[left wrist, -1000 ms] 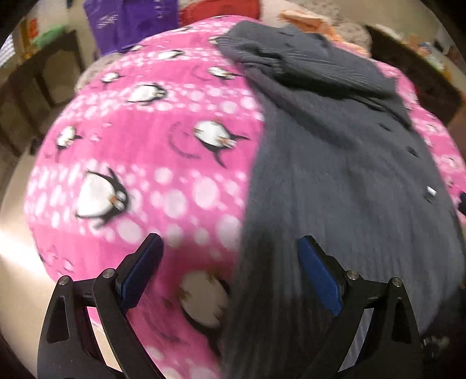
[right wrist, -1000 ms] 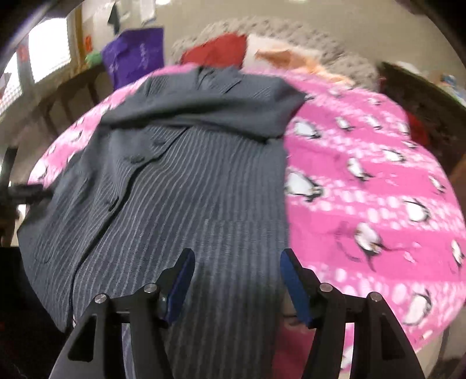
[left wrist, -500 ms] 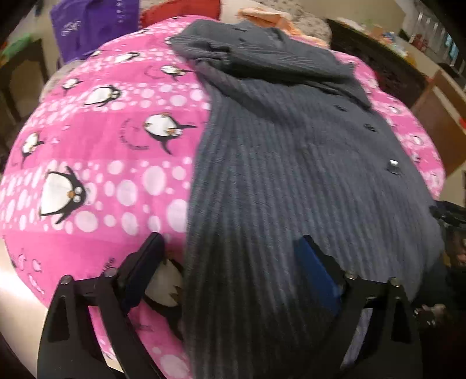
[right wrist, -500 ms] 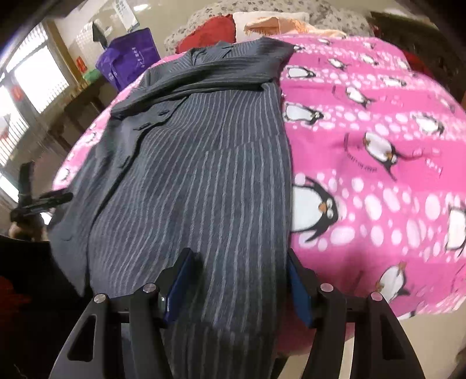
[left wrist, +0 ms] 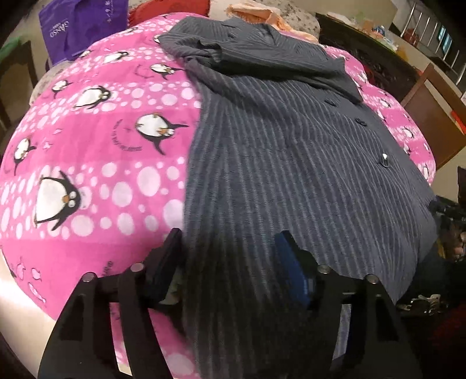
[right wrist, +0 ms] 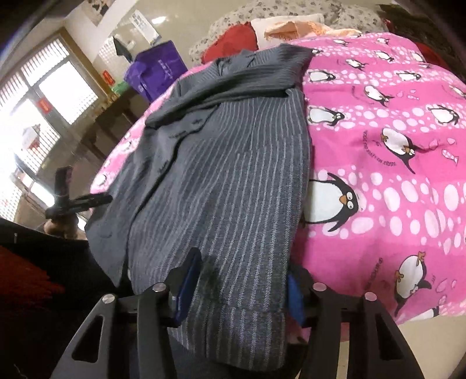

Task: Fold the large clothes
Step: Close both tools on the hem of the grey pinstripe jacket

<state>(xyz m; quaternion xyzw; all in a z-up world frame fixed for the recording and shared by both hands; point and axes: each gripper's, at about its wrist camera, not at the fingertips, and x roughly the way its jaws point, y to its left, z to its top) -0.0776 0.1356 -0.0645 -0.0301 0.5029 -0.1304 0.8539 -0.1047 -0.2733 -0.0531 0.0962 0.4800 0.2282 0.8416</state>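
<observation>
A dark grey striped shirt [left wrist: 285, 163] lies spread lengthwise down the middle of the frame on a pink penguin blanket [left wrist: 96, 151] that covers the surface, its collar end toward the top of the frame and its hem hanging over the near edge at the bottom. Its sleeves look already folded across the chest near the collar, which would explain the tidy long shape; the likely next fold brings the hem up toward the collar. The left gripper [left wrist: 230, 250] sits at the hem's left side with its fingers spread wide apart, one over the blanket beside the shirt's edge, the other over the striped cloth; it grasps nothing. The right gripper [right wrist: 241, 277] straddles the hem at the shirt's other side, fingers parted with cloth between them, but not pinched as far as I can judge. Placing one gripper at each hem corner suits lifting the bottom evenly. The left view shows the button row [left wrist: 384, 159] along the shirt's right side and a purple bag [left wrist: 78, 26] at the upper left; the right view alone shows windows [right wrist: 43, 116] at the left of the frame and the left gripper seen from outside, small at the far side of the shirt.
</observation>
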